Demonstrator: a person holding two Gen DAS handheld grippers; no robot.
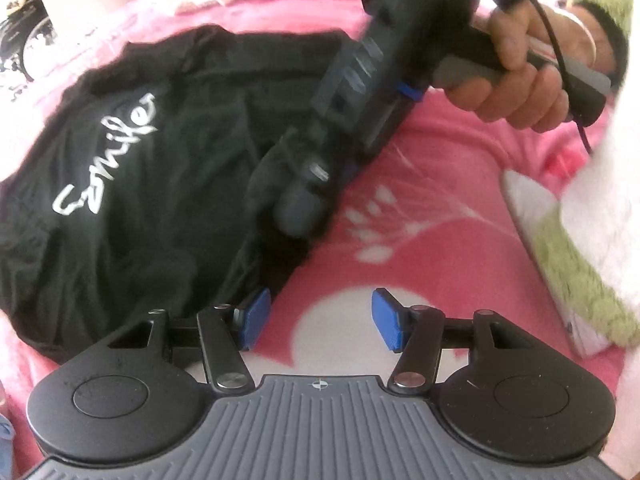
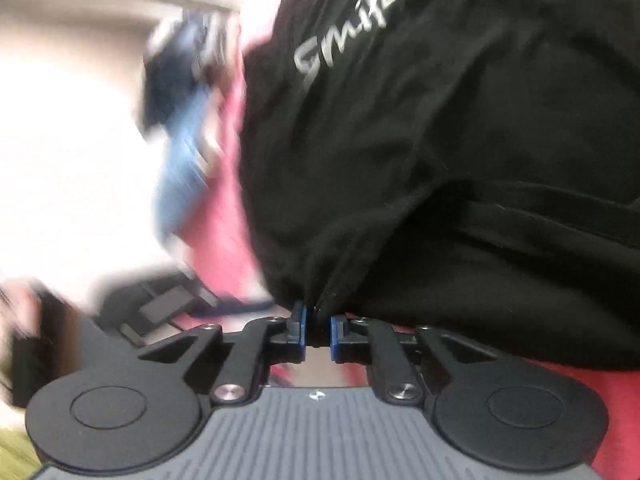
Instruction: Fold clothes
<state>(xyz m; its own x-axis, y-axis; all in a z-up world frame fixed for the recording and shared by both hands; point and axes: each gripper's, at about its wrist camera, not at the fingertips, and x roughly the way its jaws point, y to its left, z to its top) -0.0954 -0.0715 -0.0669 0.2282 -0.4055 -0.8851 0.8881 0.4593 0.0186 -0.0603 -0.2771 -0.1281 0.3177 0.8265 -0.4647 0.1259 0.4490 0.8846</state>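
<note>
A black T-shirt (image 1: 140,184) with white script lettering lies bunched on a pink blanket (image 1: 440,208). My left gripper (image 1: 318,316) is open just above the blanket, its left blue pad (image 1: 254,316) beside the shirt's near edge, nothing between the pads. In the left wrist view the right gripper (image 1: 304,200), held by a hand (image 1: 520,80), points down into the shirt's right side; its tips are blurred there. In the right wrist view my right gripper (image 2: 318,328) is shut on a pinched fold of the black T-shirt (image 2: 460,160), which hangs and bulges in front of it.
A person's white and green fuzzy sleeve (image 1: 592,216) reaches along the right side in the left wrist view. Pale cloth and cluttered items (image 1: 24,20) lie beyond the blanket's far edge. The left gripper and a blurred blue sleeve (image 2: 180,152) show at the left of the right wrist view.
</note>
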